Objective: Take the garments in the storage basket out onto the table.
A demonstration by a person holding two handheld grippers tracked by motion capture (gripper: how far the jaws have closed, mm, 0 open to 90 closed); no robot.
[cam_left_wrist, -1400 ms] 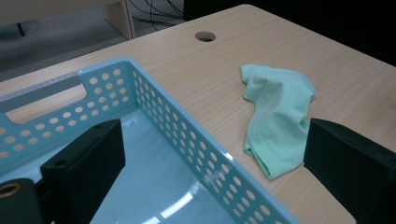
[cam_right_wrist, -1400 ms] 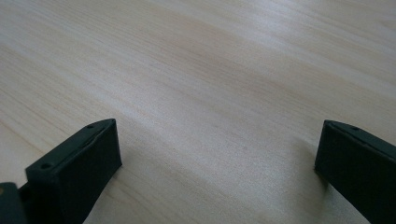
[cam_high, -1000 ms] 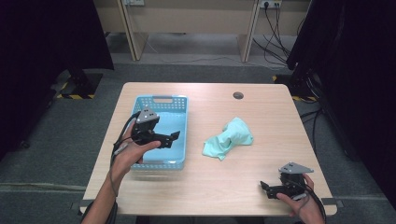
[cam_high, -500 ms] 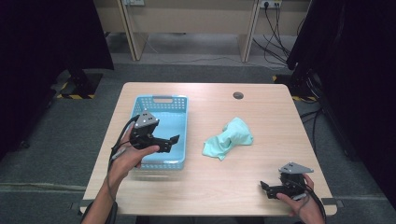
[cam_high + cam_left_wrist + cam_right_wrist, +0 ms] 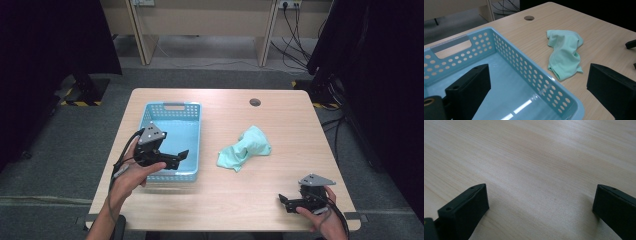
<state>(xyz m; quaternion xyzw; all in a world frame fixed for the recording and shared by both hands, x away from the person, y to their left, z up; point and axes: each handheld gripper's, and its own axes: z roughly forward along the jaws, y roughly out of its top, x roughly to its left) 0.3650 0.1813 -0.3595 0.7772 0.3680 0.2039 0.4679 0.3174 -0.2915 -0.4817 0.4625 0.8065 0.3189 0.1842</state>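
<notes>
A crumpled mint-green cloth (image 5: pixel 246 146) (image 5: pixel 564 55) lies on the wooden table right of centre. A light blue perforated basket (image 5: pixel 172 119) (image 5: pixel 529 72) sits left of it, with nothing inside. My left gripper (image 5: pixel 179 157) hovers open over the basket's near right part, its jaws wide apart and pointing toward the cloth. My right gripper (image 5: pixel 286 202) rests low at the table's near right corner, open, jaws wide with only bare wood between them (image 5: pixel 541 202). The far tip of that right gripper (image 5: pixel 631 44) shows at the edge of the left gripper view.
A round cable hole (image 5: pixel 255 102) (image 5: pixel 529 18) sits near the table's far edge. Black curtains stand at both sides, desk legs and cables behind the table. Bare wood lies between the cloth and my right gripper.
My left gripper has drifted slightly toward the near edge of the basket. The right gripper and the cloth have not moved.
</notes>
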